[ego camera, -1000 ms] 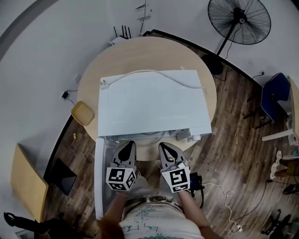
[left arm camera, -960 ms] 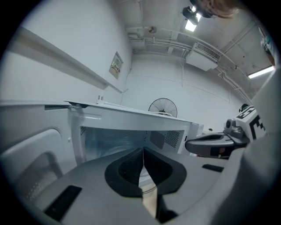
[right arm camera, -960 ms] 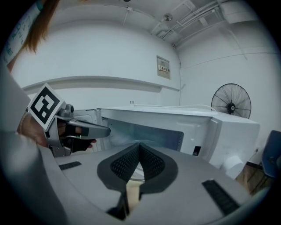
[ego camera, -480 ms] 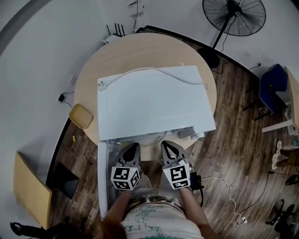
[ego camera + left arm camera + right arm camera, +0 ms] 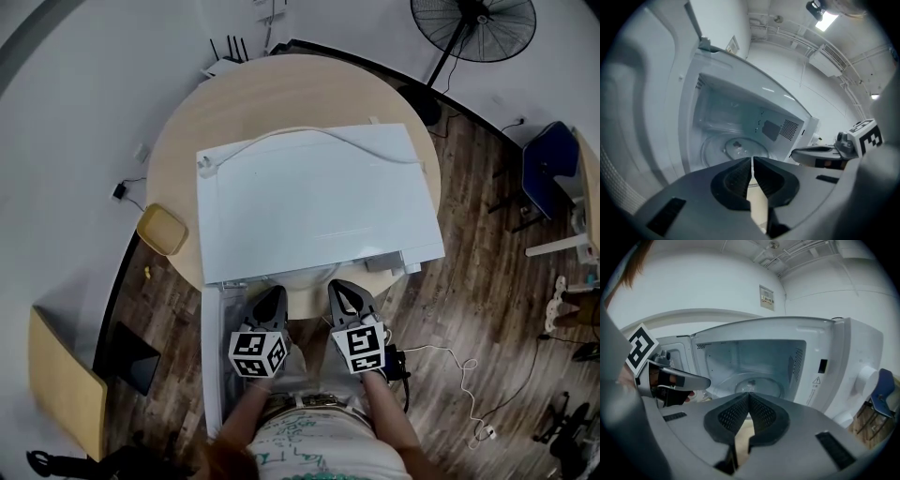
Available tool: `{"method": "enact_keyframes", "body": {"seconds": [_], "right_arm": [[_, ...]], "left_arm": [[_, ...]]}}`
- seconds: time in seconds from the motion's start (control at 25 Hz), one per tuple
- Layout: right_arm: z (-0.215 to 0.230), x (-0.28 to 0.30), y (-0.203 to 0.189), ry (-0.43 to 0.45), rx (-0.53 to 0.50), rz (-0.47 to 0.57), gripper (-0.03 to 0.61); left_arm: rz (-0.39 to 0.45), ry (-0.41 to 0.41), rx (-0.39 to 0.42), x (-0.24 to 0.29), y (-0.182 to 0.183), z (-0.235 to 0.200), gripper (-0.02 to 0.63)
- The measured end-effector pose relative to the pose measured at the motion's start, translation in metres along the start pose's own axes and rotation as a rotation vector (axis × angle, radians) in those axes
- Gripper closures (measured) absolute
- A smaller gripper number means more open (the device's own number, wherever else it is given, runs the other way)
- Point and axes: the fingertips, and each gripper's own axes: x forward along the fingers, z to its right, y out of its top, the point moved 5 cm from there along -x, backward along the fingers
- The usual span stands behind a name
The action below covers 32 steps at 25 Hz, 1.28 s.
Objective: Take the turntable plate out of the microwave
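A: Left gripper view: where's the turntable plate (image 5: 736, 149)?
B: On the open microwave's (image 5: 319, 202) floor. Clenched and empty, the left hand-held gripper (image 5: 753, 159) and right hand-held gripper (image 5: 749, 394) should open, then pinch its near rim.

Your left gripper (image 5: 753, 160) has its two grey jaws pressed together with nothing between them, and their tips point into the open cavity of the white box-shaped microwave (image 5: 740, 101). On the cavity floor lies the round clear glass turntable plate (image 5: 736, 149), beyond the jaw tips, its near edge hidden behind them. The white microwave door (image 5: 642, 117) stands swung open at the left. On the cavity's right wall you can see a dark rectangular panel (image 5: 771, 130) and a perforated vent (image 5: 788, 126). Your right gripper (image 5: 799, 154), with its black-and-white marker cube (image 5: 866, 136), sits to the right, by the microwave's front.
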Motion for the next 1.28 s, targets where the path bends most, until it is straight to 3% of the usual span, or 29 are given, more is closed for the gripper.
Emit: {"method": "enact_keyframes", "body": {"seconds": [0.2, 0.28, 0.36, 0.48, 0.6, 0.8, 1.28], "right_arm": [[0.001, 0.014, -0.020, 0.024, 0.069, -0.045, 0.587], [0.005, 0.018, -0.025, 0.041, 0.164, -0.054, 0.580], [0.008, 0.021, -0.031, 0.065, 0.236, -0.073, 0.575], [0.011, 0.024, -0.037, 0.097, 0.294, -0.095, 0.574], [0.013, 0.025, -0.040, 0.097, 0.297, -0.105, 0.569], [0.013, 0.020, -0.045, 0.105, 0.287, -0.123, 0.563], [0.027, 0.005, -0.057, 0.074, 0.320, -0.136, 0.568]], "left_arm": [[0.000, 0.039, -0.243, 0.006, -0.014, -0.014, 0.583], [0.004, 0.057, -0.339, 0.008, -0.019, -0.018, 0.508], [-0.003, 0.068, -0.409, 0.013, -0.025, -0.019, 0.488], [-0.019, 0.079, -0.470, 0.019, -0.034, -0.018, 0.436], [-0.031, 0.118, -0.508, 0.025, -0.039, -0.021, 0.423], [0.011, 0.202, -0.726, 0.023, -0.046, -0.030, 0.370], [0.014, 0.186, -0.925, 0.065, -0.049, -0.037, 0.341]]}}
